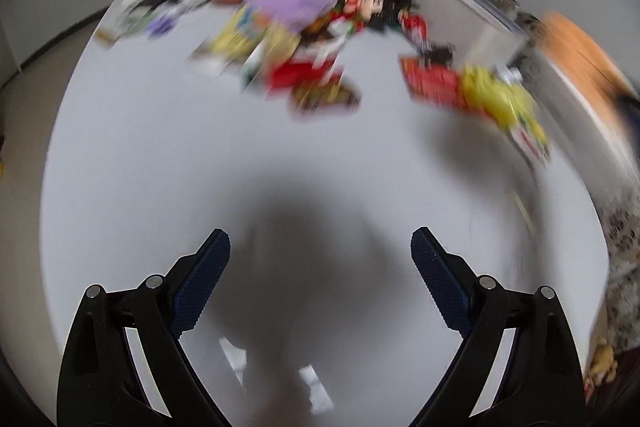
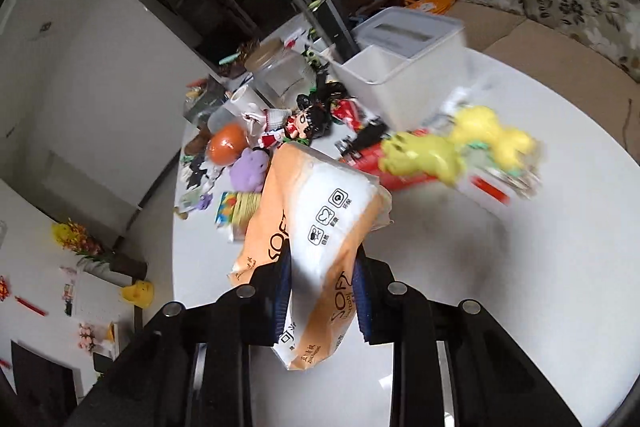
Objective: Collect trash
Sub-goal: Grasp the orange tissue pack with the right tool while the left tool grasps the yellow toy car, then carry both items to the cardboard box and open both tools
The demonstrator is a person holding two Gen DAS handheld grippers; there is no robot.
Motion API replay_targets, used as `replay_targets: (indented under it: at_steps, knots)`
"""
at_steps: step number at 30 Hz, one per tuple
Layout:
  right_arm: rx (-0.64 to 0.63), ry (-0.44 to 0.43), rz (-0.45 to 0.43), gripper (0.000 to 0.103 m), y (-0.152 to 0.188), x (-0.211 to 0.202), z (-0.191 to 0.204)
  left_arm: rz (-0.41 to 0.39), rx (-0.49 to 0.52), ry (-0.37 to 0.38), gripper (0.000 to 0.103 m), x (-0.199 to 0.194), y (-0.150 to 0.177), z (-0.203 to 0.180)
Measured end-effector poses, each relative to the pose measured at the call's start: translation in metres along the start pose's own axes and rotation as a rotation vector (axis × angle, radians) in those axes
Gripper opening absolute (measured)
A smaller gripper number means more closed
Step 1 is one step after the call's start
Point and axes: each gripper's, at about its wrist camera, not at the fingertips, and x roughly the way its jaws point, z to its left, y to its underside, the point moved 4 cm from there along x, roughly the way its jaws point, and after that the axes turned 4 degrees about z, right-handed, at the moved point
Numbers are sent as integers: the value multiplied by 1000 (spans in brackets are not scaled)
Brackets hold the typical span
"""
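Crumpled orange-and-white tissue pack pinched in the right claw.

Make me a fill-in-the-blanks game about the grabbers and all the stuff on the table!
1. The right hand-held gripper is shut on an orange and white ____ pack.
2. The left hand-held gripper is ____, with nothing between its fingers.
3. The plush toy beside the orange ball is coloured ____.
4. The white bin stands on the ____ table.

Missing words: tissue; open; purple; white
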Motion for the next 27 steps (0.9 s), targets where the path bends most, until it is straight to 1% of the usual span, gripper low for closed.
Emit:
replay_targets:
  at_steps: [1,2,3,4,7,9,11,12,13,14,16,18,19,22,24,25,27]
  knots:
    - [5,-1,-5,27,6,-9,-4,-6,-5,-36,90,18,-24,-8]
    - [15,-8,-9,27,17,-20,-9,-8,-8,-76,90,30,-40,-10]
    - [24,-9,-10,27,27,-28,-13,-6,-6,-99,90,39,-51,-12]
    - [33,-7,-12,27,34,-35,-16,11,-18,-137,90,55,-67,-15]
    - [58,-13,-21,27,54,-55,-26,51,-69,-186,90,82,-87,-11]
    - [74,-4,-34,27,62,-63,-32,88,-95,-226,90,97,-93,-8]
    - [90,-5,-45,27,68,-72,-38,92,-117,-234,90,102,-92,-5]
    - [91,-3,-49,27,68,-74,-40,85,-129,-224,89,102,-91,-4]
    - [92,0,-51,27,68,-76,-41,77,-129,-222,85,101,-90,-5]
    - [97,3,-56,27,69,-79,-43,64,-117,-219,69,99,-88,-7]
    - [93,-2,-60,27,70,-82,-44,57,-91,-213,69,94,-87,-13]
    - [85,-3,-64,27,71,-86,-44,65,-87,-183,69,90,-80,-15]
    - [82,-14,-61,27,71,-87,-44,63,-90,-182,69,84,-74,-15]
    - [52,-22,-46,27,73,-87,-42,29,-85,-134,69,53,-51,-18]
    - [34,-28,-26,27,77,-86,-43,6,-66,-103,69,24,-27,-21]
    - [21,-39,-7,27,80,-84,-44,-3,-61,-72,69,5,-8,-23]
    - [-4,-44,20,27,84,-82,-46,-12,-46,-55,69,-25,25,-30]
